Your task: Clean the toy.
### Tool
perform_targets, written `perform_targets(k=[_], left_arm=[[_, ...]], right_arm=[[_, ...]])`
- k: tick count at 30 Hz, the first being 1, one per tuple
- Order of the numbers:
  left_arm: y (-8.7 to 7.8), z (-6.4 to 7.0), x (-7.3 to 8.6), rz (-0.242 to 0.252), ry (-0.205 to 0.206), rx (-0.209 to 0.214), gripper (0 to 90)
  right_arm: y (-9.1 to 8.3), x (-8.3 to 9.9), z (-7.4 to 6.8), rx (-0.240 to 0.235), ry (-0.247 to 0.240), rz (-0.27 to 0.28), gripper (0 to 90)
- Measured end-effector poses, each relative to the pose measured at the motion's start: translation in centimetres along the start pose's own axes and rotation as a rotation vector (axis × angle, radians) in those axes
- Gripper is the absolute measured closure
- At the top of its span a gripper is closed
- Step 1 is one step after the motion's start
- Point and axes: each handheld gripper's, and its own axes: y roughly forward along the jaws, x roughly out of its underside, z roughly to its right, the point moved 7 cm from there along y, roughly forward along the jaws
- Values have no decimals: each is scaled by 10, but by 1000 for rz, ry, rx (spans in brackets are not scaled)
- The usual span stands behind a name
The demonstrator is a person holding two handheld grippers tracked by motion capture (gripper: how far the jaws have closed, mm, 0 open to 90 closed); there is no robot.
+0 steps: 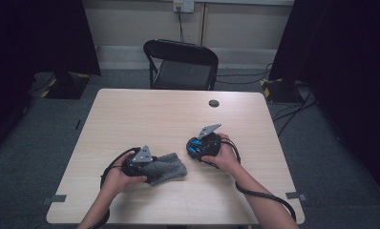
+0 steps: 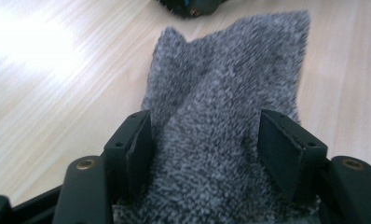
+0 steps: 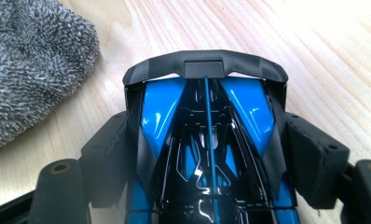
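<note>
grey towelling cloth (image 1: 166, 168) lies near your edge of the pale wood table (image 1: 145, 114) in the high view, a folding chair (image 1: 182, 64) beyond it. your left gripper (image 2: 207, 140) view has its jaws spread astride that soft, light, floppy cloth, so pinch a bunched fold. your right gripper (image 3: 207, 149) view has jaws pressed on a glossy blue-black toy car (image 3: 207, 135), probably slippery and fragile; hold its flanks.

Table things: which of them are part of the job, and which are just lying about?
In use:
- grey cloth, between the left claw jaws
- blue and black toy car, clamped in the right claw

Just about:
- folding chair behind the table
- dark round spot on the tabletop
</note>
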Motion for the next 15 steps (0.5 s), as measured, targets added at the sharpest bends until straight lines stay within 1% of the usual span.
perform_targets(k=[1,3,5,7,10,11,13,15], left_arm=[[0,1,-1,-1,13,2,348],[2,3,-2,-3,20,11,347],[4,5,-1,-16,29,22,347],[6,6,4,-36,23,29,361],[9,8,8,-31,-2,41,382],[8,8,9,-35,-16,39,401],[7,7,9,-45,-17,18,489],[7,6,9,-47,-37,-5,563]], right_arm=[[0,0,0,0,0,0,247],[0,0,0,1,1,-2,247],[0,0,0,1,2,-3,248],[0,0,0,1,2,-2,248],[0,0,0,2,2,-1,248],[0,0,0,2,3,0,249],[0,0,0,4,3,-4,250],[0,-1,0,5,6,-11,251]])
